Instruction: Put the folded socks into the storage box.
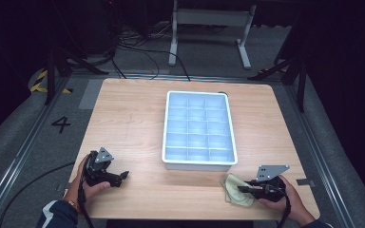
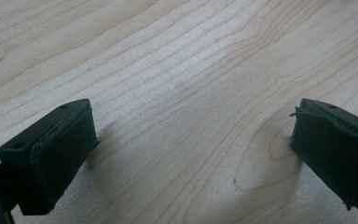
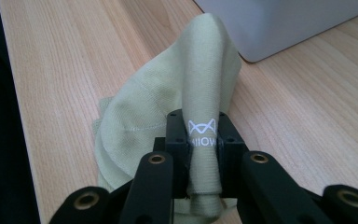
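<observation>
A pale green cloth [image 1: 236, 191] lies bunched near the table's front right edge. My right gripper [image 1: 245, 188] is shut on a raised fold of that cloth [image 3: 200, 98], which bears a small white logo; the rest drapes on the wood. At the front left, my left gripper [image 1: 121, 177] rests low over bare wood. Its two black jaws stand wide apart with nothing between them, and the pads [image 2: 60, 154] hover just above the tabletop. A white divided tray [image 1: 199, 164] sits in the middle, just beyond the cloth.
The tray's compartments look empty, and its near wall [image 3: 279, 23] stands close behind the cloth. The wooden table [image 1: 133, 123] has bare room on the left. Beyond it are grey floor, cables and a metal frame.
</observation>
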